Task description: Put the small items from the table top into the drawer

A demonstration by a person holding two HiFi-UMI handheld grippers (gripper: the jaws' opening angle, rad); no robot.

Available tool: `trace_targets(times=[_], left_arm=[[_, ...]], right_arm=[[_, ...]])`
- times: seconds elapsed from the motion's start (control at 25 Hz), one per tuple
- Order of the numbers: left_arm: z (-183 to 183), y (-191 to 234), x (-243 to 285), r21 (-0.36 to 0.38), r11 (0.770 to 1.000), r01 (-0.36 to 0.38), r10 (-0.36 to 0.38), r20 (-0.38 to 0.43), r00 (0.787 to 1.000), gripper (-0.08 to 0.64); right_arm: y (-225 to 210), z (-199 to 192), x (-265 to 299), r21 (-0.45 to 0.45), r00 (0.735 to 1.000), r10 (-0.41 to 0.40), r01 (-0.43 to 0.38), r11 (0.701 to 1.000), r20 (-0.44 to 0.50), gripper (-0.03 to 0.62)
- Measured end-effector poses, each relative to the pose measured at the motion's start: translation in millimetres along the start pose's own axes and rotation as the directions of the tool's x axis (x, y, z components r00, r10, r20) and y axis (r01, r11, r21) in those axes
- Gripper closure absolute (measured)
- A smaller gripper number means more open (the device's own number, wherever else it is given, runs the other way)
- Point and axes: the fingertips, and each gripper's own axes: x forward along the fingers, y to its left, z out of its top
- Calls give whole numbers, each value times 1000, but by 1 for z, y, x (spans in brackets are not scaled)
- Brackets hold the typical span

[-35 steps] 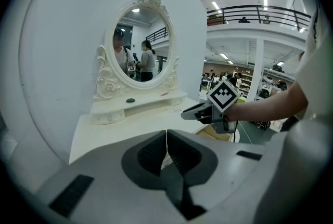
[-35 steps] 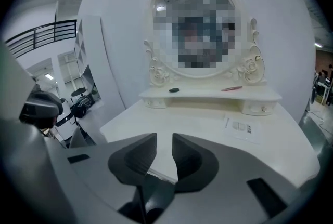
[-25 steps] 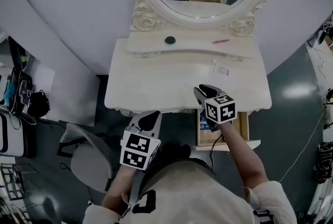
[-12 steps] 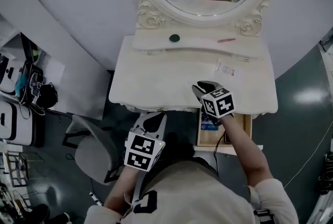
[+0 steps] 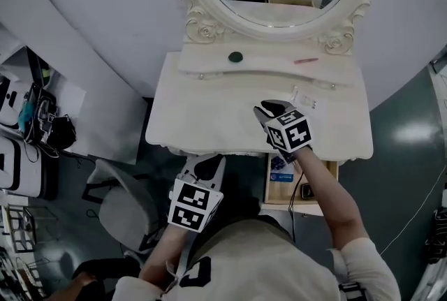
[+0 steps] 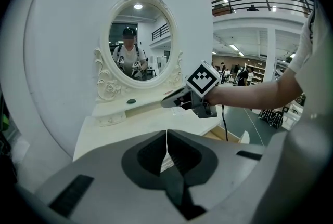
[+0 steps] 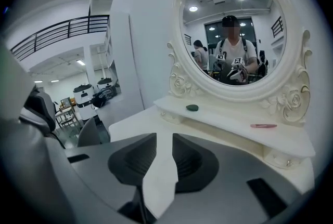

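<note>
As the right gripper [image 5: 267,111] leaves the open drawer [image 5: 332,177] at the near right, it comes further in over the dressing table [image 5: 202,111]. Its marker cube, which a moment ago hung over the near edge, now sits above the white top. Its jaws stand partly apart with nothing between them, so it looks like a reach for the next item rather than a carry.

The closest targets are the small clear pieces [image 5: 304,98], lying on the table top just beyond and to the right of its tips. Further off, on the raised shelf under the mirror, a dark green oval [image 5: 236,56] lies to the left and a thin pink stick [image 5: 306,61] to the right, both untouched.

The left gripper [image 5: 209,165] hangs off the near edge, left of the drawer, with its jaws closed on nothing.

By my reading, three lots of small things are yet to go in.
</note>
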Motion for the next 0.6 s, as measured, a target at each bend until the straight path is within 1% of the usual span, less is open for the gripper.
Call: trace_targets(times=[0.24, 0.32, 0.44, 0.52, 0.6], left_arm=[[-1, 22, 16, -12, 999, 48, -48, -4, 999, 503], [-2, 33, 22, -18, 998, 60, -60, -6, 998, 502], [-2, 51, 29, -29, 997, 72, -73, -8, 997, 502], [-3, 61, 32, -39, 996, 84, -85, -11, 996, 503], [-4, 71, 34, -48, 994, 95, -96, -13, 995, 503]], right_arm=[[-10, 21, 28, -60, 999, -41, 40, 997, -26, 485], [-16, 30, 39, -75, 998, -68, 66, 995, -20, 485], [-27, 50, 55, -98, 992, -122, 123, 988, 19, 482], [-34, 59, 65, -111, 988, -150, 152, 982, 18, 479], [-38, 66, 77, -123, 986, -164, 163, 979, 2, 465]])
